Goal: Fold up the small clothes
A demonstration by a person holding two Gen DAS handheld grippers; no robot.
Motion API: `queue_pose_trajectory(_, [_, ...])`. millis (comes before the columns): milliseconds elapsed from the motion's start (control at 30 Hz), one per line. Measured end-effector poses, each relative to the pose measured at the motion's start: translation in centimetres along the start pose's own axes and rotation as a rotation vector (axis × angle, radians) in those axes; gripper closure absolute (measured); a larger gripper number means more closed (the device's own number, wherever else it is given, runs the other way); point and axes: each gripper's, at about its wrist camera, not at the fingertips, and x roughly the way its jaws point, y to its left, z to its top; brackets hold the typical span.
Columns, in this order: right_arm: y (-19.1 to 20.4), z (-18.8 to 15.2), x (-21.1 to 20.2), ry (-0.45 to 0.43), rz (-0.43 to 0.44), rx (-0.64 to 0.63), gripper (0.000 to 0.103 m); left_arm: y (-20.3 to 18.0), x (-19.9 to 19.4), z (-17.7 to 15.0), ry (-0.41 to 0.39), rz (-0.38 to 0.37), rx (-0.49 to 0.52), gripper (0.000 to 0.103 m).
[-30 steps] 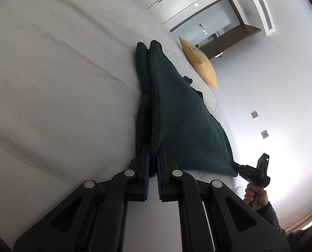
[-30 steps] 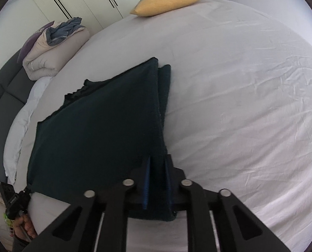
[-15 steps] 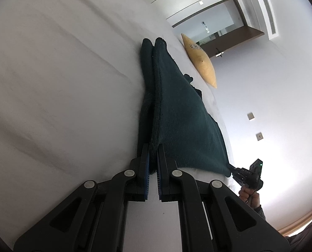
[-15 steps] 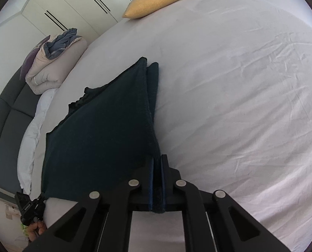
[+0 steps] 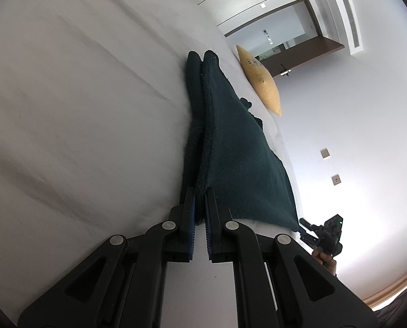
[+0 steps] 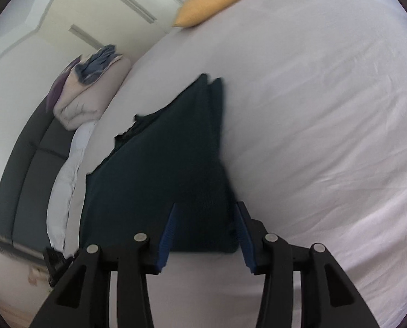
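Note:
A dark teal folded garment [image 5: 230,147] lies on the white bed [image 5: 80,95]. My left gripper [image 5: 199,191] is shut on its near corner, the cloth pinched between the blue pads. In the right wrist view the same garment [image 6: 159,169] lies flat, and my right gripper [image 6: 206,216] is open, its blue pads spread on either side of the garment's near corner, not gripping it. The right gripper also shows in the left wrist view [image 5: 323,235], at the garment's other corner.
A yellow pillow [image 6: 214,0] lies at the far edge of the bed. A folded duvet with clothes on top [image 6: 88,87] sits by the dark headboard [image 6: 20,180]. Wardrobe doors stand behind.
My right gripper has opened and let go of the garment's corner; the cloth now lies on the bed. My left gripper stays shut on its corner.

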Motion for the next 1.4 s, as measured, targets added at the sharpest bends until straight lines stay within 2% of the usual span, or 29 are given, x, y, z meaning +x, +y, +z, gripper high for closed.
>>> queue_pose_trajectory(67, [0.6,-0.6,0.8,0.022,-0.074,-0.057,0.081,0.0,-0.1,-0.2,-0.003,0.003,0.006,0.097])
queue_pose_trajectory(167, [0.0,-0.7,1.1,0.026,-0.073,-0.03,0.089,-0.2,-0.2,-0.3,-0.002,0.017,0.012,0.096])
queue_pose_trajectory(267, [0.4,-0.8,1.0,0.033,-0.092,-0.049,0.092,-0.4,-0.3,-0.5,0.001,0.027,0.014,0.096])
queue_pose_trajectory(567, [-0.4,-1.2,0.5,0.038,-0.083,-0.022,0.093,-0.3,-0.3,-0.2,0.004,0.015,-0.001,0.097])
queue_pose_trajectory(933, [-0.9,-1.4,0.3,0.043,-0.071,-0.015,0.094,-0.2,-0.5,0.0,0.017,0.05,0.006,0.097])
queue_pose_trajectory(1100, [-1.9,-1.3,0.8,0.059,-0.014,-0.007,0.093,0.3,-0.8,0.2,0.033,0.025,-0.022,0.096])
queue_pose_trajectory(1167, [-2.0,-1.1,0.1,0.051,0.013,0.003,0.087,0.3,-1.8,0.0,0.027,0.056,-0.042,0.096])
queue_pose_trajectory(1200, [-2.1,-1.0,-0.3,0.044,0.018,0.012,0.085,0.3,-2.7,-0.1,0.019,0.096,-0.062,0.096])
queue_pose_trajectory(1267, [-2.1,-0.9,-1.8,-0.007,-0.036,0.013,0.074,-0.2,-4.8,-0.1,-0.015,0.138,-0.071,0.096])
queue_pose_trajectory(1333, [-2.0,-0.5,-3.7,-0.063,-0.094,0.01,0.074,-2.3,-6.7,0.1,-0.063,0.17,-0.014,0.096])
queue_pose_trajectory(1400, [-1.1,0.0,-4.7,-0.095,-0.057,0.011,0.074,-4.9,-7.0,0.8,-0.093,0.145,0.044,0.096])
